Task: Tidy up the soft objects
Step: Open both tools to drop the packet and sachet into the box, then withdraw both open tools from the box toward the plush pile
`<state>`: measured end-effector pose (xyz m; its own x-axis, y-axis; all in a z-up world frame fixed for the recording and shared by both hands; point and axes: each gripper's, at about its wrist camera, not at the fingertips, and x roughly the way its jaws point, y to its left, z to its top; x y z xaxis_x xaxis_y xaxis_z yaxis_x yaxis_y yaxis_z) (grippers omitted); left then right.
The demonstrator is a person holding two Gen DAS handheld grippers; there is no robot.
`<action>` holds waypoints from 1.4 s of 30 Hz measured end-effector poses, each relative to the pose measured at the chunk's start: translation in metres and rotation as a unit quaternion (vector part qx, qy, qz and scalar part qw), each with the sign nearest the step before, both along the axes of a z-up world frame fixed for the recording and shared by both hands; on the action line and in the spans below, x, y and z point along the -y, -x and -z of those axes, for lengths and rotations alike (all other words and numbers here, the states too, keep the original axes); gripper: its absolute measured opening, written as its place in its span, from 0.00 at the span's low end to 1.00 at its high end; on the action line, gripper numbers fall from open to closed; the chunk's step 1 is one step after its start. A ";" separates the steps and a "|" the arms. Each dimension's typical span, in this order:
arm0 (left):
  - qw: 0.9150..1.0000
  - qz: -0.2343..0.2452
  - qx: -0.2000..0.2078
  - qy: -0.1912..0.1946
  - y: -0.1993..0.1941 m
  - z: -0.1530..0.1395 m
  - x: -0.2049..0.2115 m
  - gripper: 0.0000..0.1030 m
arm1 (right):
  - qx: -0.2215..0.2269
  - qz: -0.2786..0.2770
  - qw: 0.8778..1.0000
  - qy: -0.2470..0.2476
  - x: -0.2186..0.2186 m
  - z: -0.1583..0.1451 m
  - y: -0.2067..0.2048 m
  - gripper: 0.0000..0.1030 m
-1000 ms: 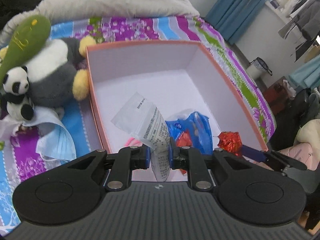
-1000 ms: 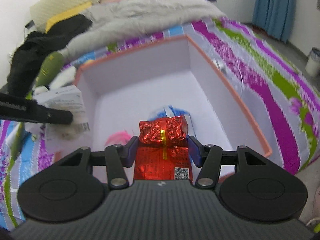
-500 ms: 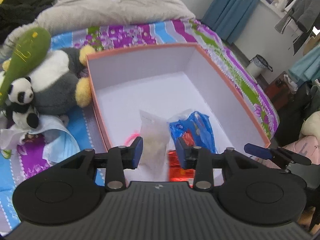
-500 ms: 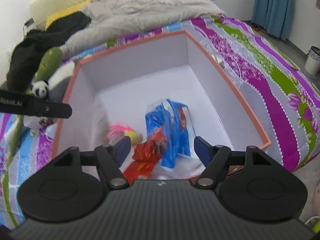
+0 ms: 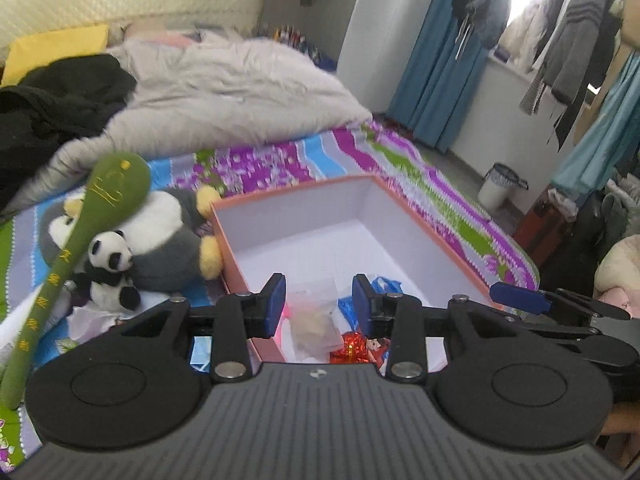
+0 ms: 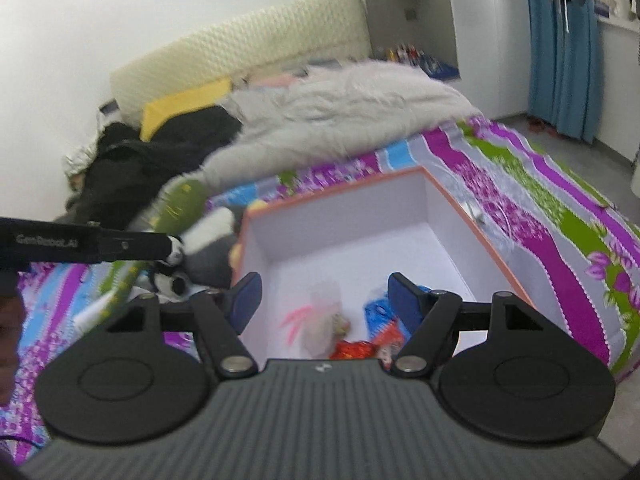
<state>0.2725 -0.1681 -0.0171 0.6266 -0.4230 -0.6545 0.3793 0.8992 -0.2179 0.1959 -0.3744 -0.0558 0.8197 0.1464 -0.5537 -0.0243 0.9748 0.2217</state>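
Note:
An open orange-rimmed box with a white inside sits on the bed. In its near end lie a clear bag, a red foil packet, a blue packet and something pink. My left gripper is open and empty above the box's near edge. My right gripper is open and empty, also above the near end. Left of the box lie a grey and white plush, a small panda and a long green plush.
A grey blanket and black clothes are piled at the bed's far end. The striped bedspread runs right of the box to the bed's edge. A bin and hanging clothes stand beyond.
Both grippers opened and let go: the clear bag and the red packet now lie in the box. Both grippers have pulled back and tilted up, showing more of the room.

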 end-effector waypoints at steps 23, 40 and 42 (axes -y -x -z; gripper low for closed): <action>0.997 -0.053 0.061 0.013 0.097 -0.021 -0.084 0.41 | 0.050 -0.053 0.997 -0.016 -0.072 -0.011 0.058 0.70; 0.995 -0.097 0.030 0.016 0.133 0.011 -0.134 0.41 | 0.014 -0.085 0.996 -0.008 -0.114 0.017 0.079 0.70; 0.994 -0.101 0.024 0.016 0.137 0.018 -0.139 0.41 | 0.011 -0.089 0.996 -0.006 -0.119 0.020 0.082 0.70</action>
<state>0.1352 -0.0293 -0.0348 0.7314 -0.3057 -0.6096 0.2028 0.9509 -0.2336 0.1135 -0.2555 -0.0758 0.7916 0.2967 -0.5342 -0.2015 0.9521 0.2302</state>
